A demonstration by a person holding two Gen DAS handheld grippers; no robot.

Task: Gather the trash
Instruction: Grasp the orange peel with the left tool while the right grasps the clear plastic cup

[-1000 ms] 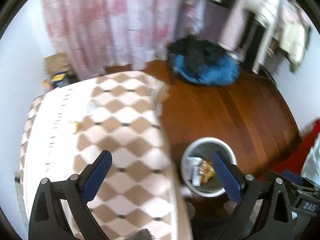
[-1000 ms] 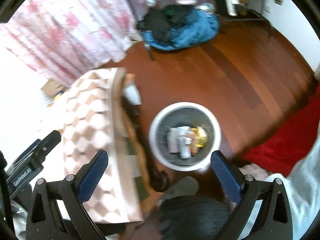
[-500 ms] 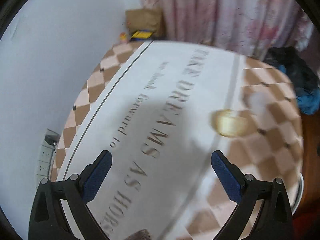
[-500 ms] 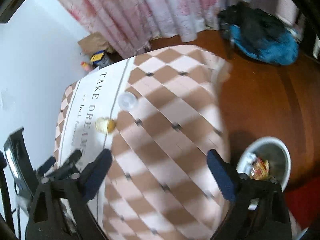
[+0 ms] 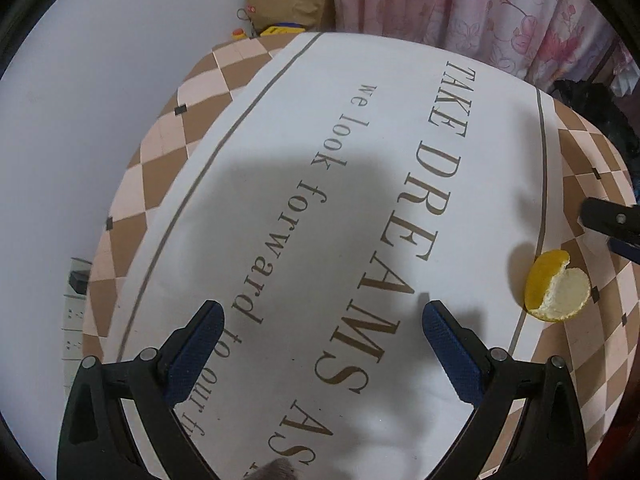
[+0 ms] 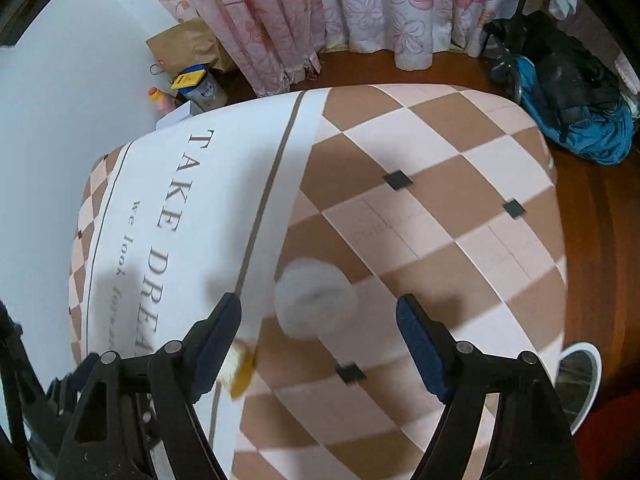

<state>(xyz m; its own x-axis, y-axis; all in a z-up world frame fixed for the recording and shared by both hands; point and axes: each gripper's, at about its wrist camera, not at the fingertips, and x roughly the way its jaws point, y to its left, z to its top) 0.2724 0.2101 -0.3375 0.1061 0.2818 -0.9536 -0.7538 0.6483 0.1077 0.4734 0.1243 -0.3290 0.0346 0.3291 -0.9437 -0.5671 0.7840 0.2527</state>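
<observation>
1. Right gripper (image 6: 320, 336): jaws spread wide and empty, poised above the table (image 6: 460, 216). The pale round lid-like piece (image 6: 314, 298) lies between the two pads as framed, blurred, on the checked part of the cloth just beside the grey border line. A good grasp likely calls for lowering straight down, centring the piece, and closing on its rim, since a thin flat disc gives little to pinch.
2. Left gripper (image 5: 320, 344): jaws likewise wide and empty, hovering over the lettered white panel of the cloth; nothing lies between them.
3. Orange peel (image 5: 558, 288): curled, pith showing, resting on the border line to the right of the left gripper and well outside its span. In the right wrist view it sits partly hidden behind the left pad. Taking it would probably need the left gripper turned and shifted rightward first.
4. Bin (image 6: 580, 384): white rim visible on the floor past the table's right edge; the likely drop point.
5. Far field: paper bag (image 6: 188, 46) and curtain (image 6: 360, 8) at the wall, not of concern.
</observation>
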